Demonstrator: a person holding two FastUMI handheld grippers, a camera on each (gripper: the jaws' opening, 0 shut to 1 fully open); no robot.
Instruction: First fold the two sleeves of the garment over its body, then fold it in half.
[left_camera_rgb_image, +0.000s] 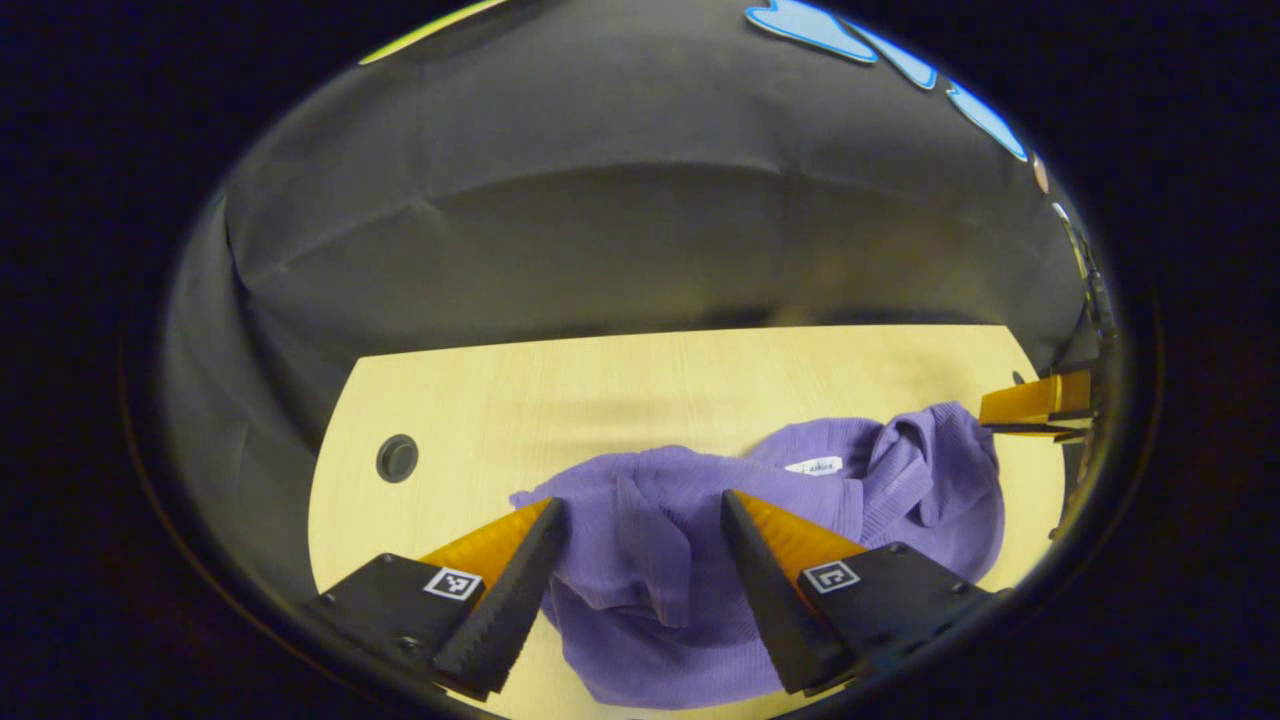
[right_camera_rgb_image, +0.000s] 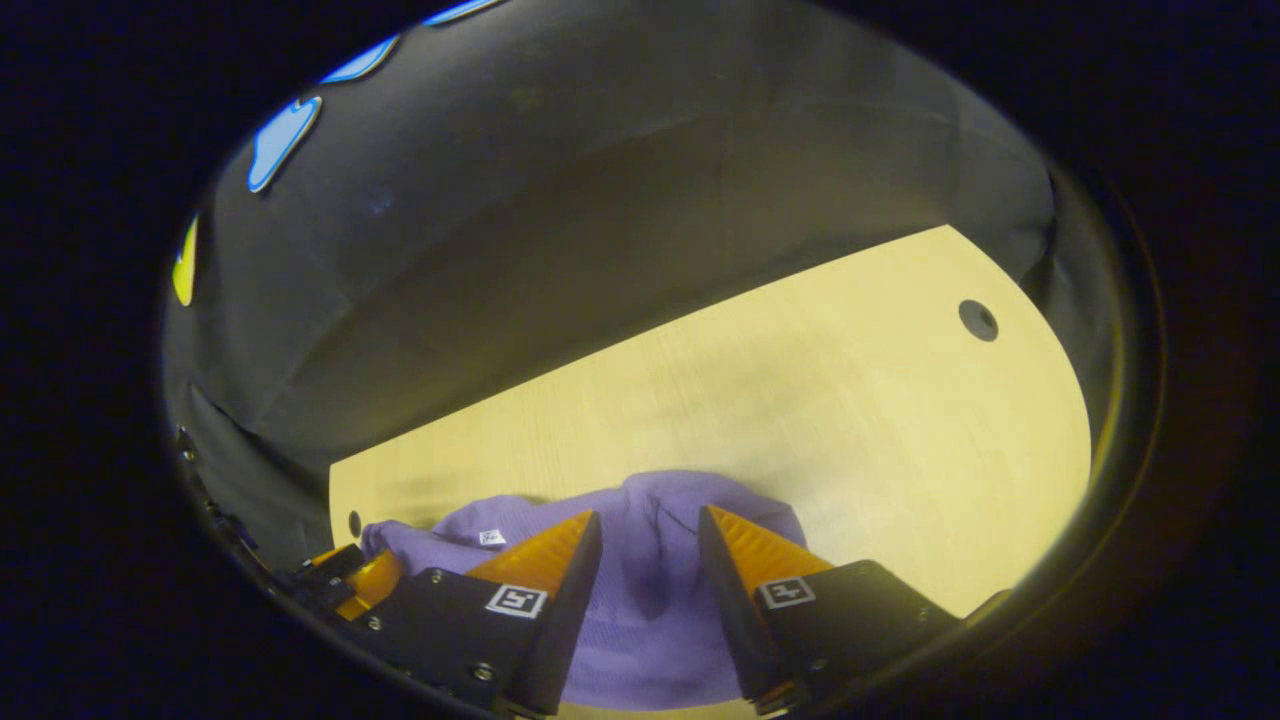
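Observation:
A purple knit garment (left_camera_rgb_image: 650, 560) lies crumpled in a heap on the pale wooden table (left_camera_rgb_image: 560, 390), its white neck label (left_camera_rgb_image: 815, 465) facing up. My left gripper (left_camera_rgb_image: 640, 505) hovers open above the garment's left part, with nothing between its fingers. The right gripper (left_camera_rgb_image: 1035, 405) shows at the far right edge of the left gripper view, just beyond the bunched collar end. In the right gripper view the garment (right_camera_rgb_image: 650, 600) lies under my right gripper (right_camera_rgb_image: 650, 515), which stands open over the cloth. The left gripper (right_camera_rgb_image: 350, 578) shows low at the left there, beside the label (right_camera_rgb_image: 490, 537).
A round cable hole (left_camera_rgb_image: 397, 458) sits in the table left of the garment, and a second hole (right_camera_rgb_image: 978, 320) lies toward the far right corner in the right gripper view. Bare tabletop (right_camera_rgb_image: 850, 400) stretches beyond the garment. Black cloth walls the booth behind.

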